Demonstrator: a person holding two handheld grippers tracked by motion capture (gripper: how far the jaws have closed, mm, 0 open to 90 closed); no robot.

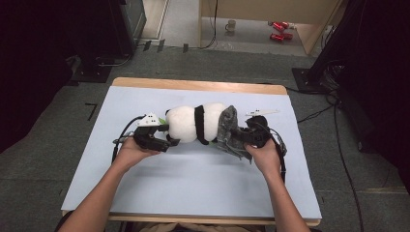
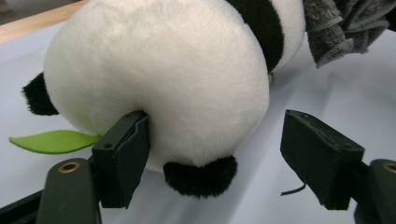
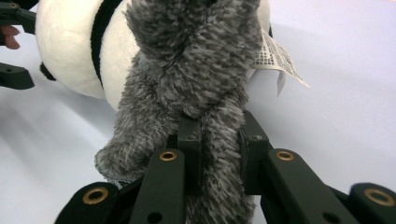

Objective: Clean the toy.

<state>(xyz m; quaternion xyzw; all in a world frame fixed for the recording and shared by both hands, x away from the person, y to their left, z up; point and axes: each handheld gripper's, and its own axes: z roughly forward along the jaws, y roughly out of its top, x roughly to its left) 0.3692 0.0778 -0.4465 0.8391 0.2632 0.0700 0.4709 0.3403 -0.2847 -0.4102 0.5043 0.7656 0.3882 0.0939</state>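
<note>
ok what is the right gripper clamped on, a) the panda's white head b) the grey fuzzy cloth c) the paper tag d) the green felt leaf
b: in the right gripper view the jaws of the right gripper are pressed together on a fold of the grey fuzzy cloth, which lies against the plush panda.

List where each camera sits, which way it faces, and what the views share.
High view: above the person's side, looking forward and down on the table; forearms and both hands show.
Left gripper view: along the open left gripper at the plush panda.
Right gripper view: along the right gripper, shut on the grey towel.
Shared: panda and towel.
</note>
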